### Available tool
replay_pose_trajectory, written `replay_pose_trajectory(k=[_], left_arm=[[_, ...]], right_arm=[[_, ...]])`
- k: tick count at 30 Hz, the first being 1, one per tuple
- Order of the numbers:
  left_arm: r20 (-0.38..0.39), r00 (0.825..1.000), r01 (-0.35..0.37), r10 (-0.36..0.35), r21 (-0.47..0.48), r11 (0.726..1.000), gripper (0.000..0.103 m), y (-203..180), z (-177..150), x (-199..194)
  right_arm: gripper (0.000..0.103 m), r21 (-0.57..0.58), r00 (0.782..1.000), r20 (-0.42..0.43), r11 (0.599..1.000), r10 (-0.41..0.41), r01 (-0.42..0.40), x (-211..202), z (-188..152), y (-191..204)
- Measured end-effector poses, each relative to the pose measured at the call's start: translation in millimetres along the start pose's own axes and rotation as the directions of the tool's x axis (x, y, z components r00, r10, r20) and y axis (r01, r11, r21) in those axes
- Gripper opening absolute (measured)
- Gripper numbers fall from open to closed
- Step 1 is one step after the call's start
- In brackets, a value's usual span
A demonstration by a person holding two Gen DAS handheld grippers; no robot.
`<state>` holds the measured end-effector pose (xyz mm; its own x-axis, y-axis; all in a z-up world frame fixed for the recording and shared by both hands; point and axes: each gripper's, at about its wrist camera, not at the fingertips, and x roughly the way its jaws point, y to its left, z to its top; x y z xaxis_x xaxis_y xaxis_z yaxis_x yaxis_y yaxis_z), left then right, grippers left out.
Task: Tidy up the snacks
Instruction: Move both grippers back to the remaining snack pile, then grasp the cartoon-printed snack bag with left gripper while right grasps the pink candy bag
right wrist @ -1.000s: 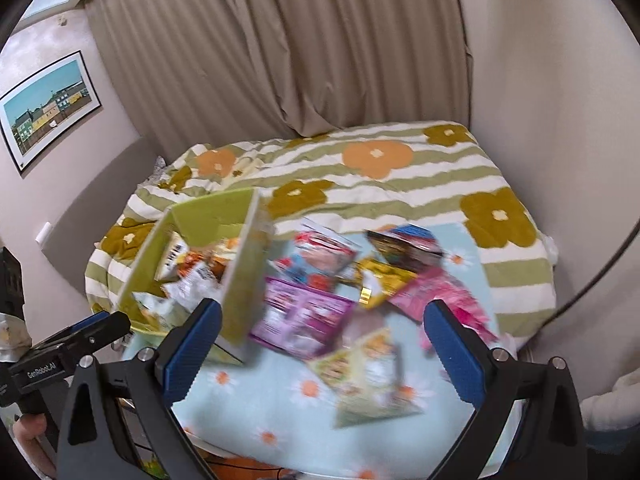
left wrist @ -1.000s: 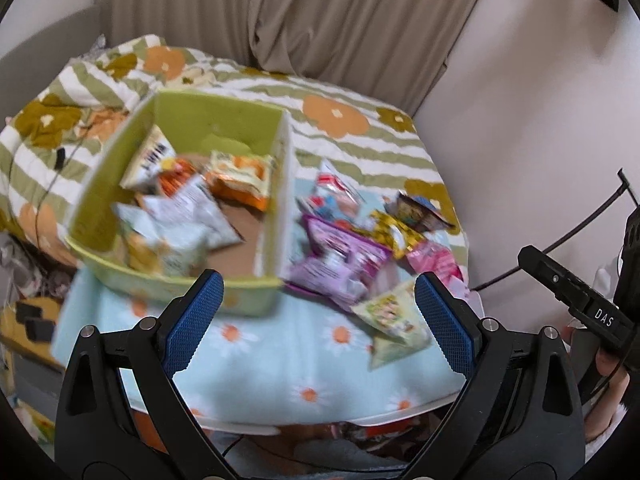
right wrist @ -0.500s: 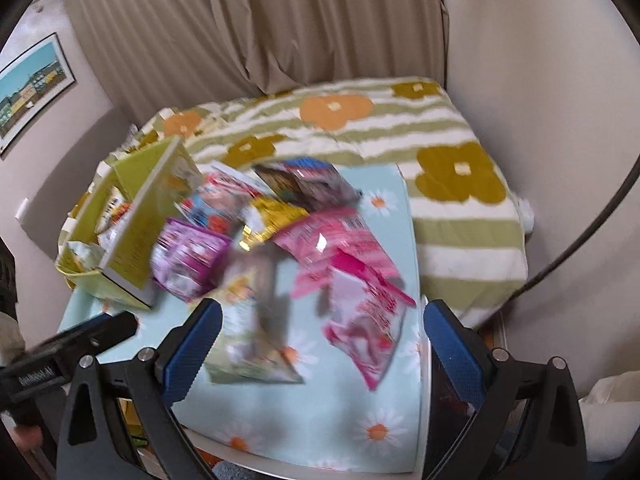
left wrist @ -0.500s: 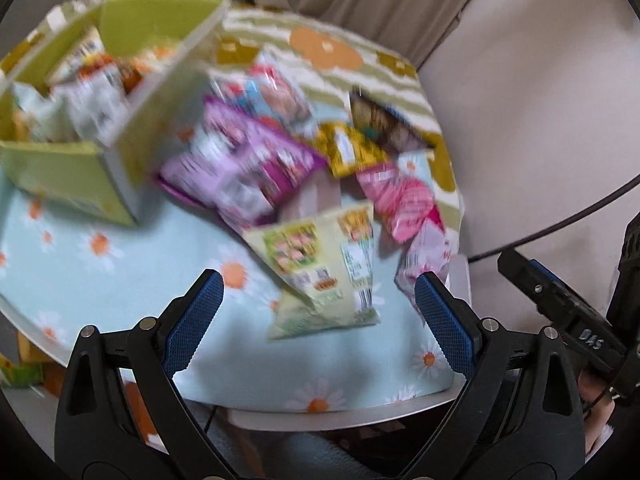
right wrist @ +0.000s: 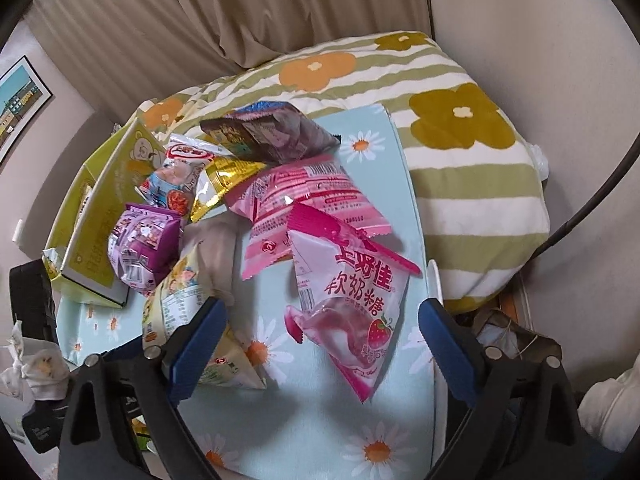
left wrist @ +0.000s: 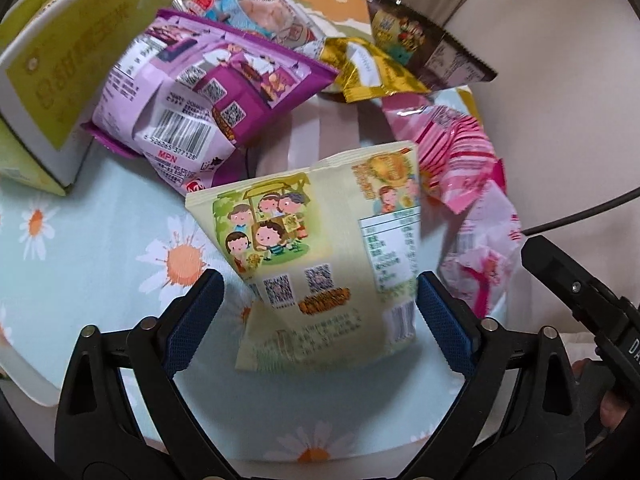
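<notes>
Snack packets lie in a pile on a small table with a daisy cloth [left wrist: 100, 248]. My left gripper [left wrist: 320, 304] is open, its fingers on either side of the near end of a pale yellow cartoon packet [left wrist: 320, 240]. Beyond it lie a purple packet [left wrist: 192, 92], a gold one [left wrist: 368, 72], a brown one [left wrist: 420, 44] and pink ones [left wrist: 452, 152]. My right gripper [right wrist: 320, 332] is open just above a pink strawberry candy bag [right wrist: 348, 300]; another pink packet [right wrist: 308, 196] lies behind it. The green box [right wrist: 96, 208] holding snacks stands at the left.
A bed with a striped flower quilt [right wrist: 460, 128] lies beyond the table, curtains and wall behind. The table's right edge [right wrist: 434, 280] is close to the strawberry bag. A black cable [left wrist: 580, 212] runs at the right. Clutter [right wrist: 36, 364] sits on the floor at the left.
Both grippers have moved forward and down toward the pile. The left now straddles the yellow cartoon packet; the right hangs over the pink strawberry bag. Both stay open.
</notes>
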<state>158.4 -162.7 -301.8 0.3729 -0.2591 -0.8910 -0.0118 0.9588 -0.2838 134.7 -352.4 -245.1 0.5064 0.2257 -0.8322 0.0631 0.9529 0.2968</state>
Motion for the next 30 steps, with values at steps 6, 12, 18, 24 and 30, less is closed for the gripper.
replay_pose_trajectory(k=[6,12,18,24,30], left_arm=[[-0.018,1.000,0.009,-0.008,0.044,0.999,0.063,-3,-1,9],[-0.032,0.999,0.005,-0.002,0.086,0.996,0.053,-13,-2,14],[-0.041,0.999,0.010,-0.006,0.098,0.995,0.052,-1,0,7],[-0.042,0.999,0.022,-0.018,0.096,0.995,0.049,13,-1,-4],[-0.039,0.999,0.019,-0.015,0.083,0.996,0.049,23,-9,-15]], right_arm=[[0.090,-0.003,0.999,-0.032,1.000,-0.008,0.008,16,-1,6],[0.087,-0.001,0.998,-0.060,1.000,-0.018,0.017,33,-2,9],[0.086,-0.006,0.996,-0.068,0.998,-0.059,0.058,48,-1,11],[0.086,-0.001,0.994,-0.070,0.997,-0.082,0.083,57,0,11],[0.072,-0.047,0.986,-0.088,0.990,-0.139,0.135,65,-10,13]])
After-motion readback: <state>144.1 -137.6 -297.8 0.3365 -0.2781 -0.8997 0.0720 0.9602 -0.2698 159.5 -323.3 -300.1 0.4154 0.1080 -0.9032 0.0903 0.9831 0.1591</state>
